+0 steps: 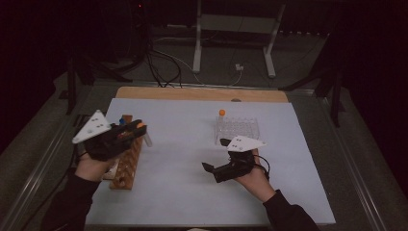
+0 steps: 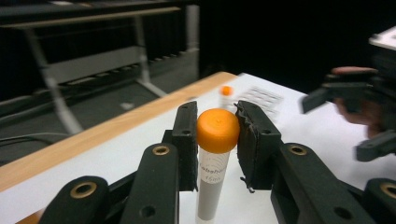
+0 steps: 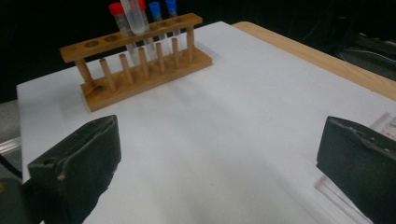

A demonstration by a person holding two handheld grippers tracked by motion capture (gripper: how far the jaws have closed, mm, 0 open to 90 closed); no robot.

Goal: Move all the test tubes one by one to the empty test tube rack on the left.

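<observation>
The left tool [image 2: 215, 140] is closed on an orange-capped tube [image 2: 216, 154], its pads pressing just under the cap on both sides, the clear body hanging down between the jaws. In the high view this left tool [image 1: 126, 134] is held above the far end of the wooden rack [image 1: 126, 163], which stands at the left of the white counter [image 1: 183, 192], and the tube it holds is lifted clear of the rack's holes. The rack [image 3: 140, 60] carries red-capped tubes [image 3: 119, 18] and blue-capped tubes [image 3: 161, 11] at one end, with empty holes at the other.

The right tool [image 1: 215, 159] sits low over the near middle of the counter, its jaws spread wide with nothing between them. Just beyond it, a clear plastic rack [image 1: 237, 129] stands right of centre, one orange-capped tube [image 1: 222, 118] upright at its far left corner.
</observation>
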